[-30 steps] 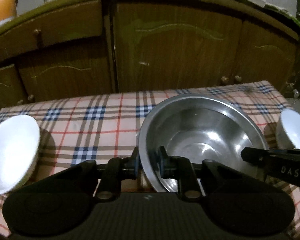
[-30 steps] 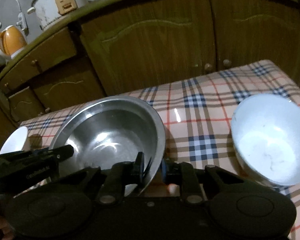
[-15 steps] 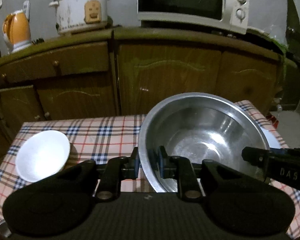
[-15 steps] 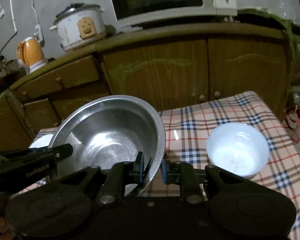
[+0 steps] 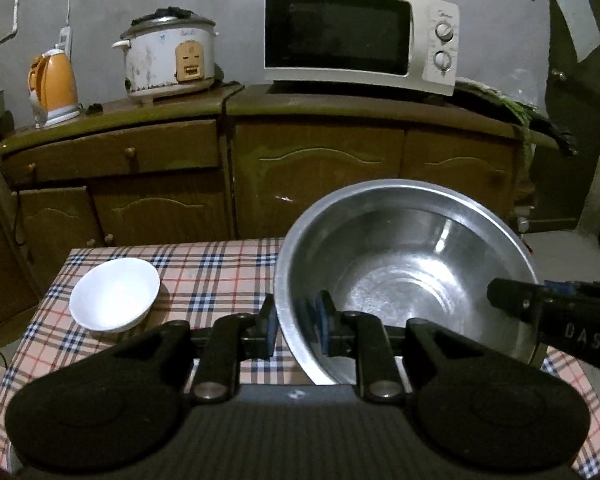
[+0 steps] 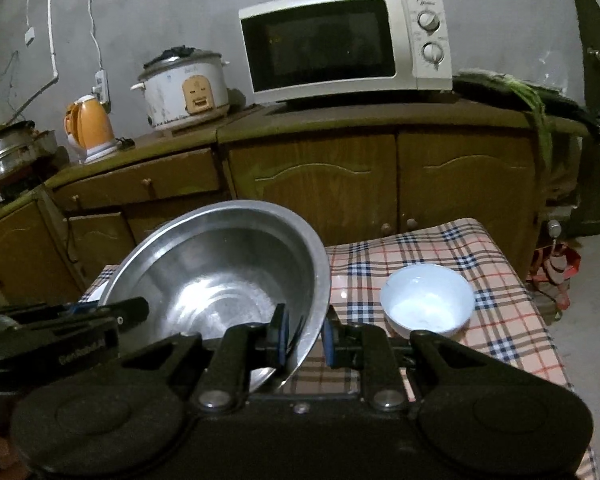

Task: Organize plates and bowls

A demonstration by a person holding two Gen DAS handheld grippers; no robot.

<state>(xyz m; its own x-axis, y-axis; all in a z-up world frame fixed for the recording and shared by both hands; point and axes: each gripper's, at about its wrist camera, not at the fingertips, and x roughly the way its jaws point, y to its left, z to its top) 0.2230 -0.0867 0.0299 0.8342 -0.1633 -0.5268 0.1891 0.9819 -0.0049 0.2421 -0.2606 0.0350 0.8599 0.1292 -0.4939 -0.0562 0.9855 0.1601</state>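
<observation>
The counter [image 5: 228,264], covered in a checked cloth, sits low in both wrist views, and the steel bowl [image 5: 400,272] hangs above it, carried between the two tools and tilted so its hollow faces the cameras. The left gripper [image 5: 296,326] has its fingers nearly closed on the bowl's near-left rim, one blue pad outside the wall and one inside; the right gripper [image 6: 304,334] pinches the opposite rim the same way, its fingers almost shut on the thin metal. With the bowl airborne and held only by two narrow rim pinches, the step in hand appears to be carrying it to a new resting place, and doing that well likely means keeping both hands level with each other and travelling together, since any twist or widening between them could lever the slick rim out from a pad. A slow, even descent would suit the landing, with neither pinch loosened until the base sits flat. Two smaller white bowls stay on the cloth: one white bowl [image 5: 114,294] to the left and another white bowl [image 6: 427,300] to the right, both well clear of the steel one. If nesting is intended, the path should avoid clipping either.
</observation>
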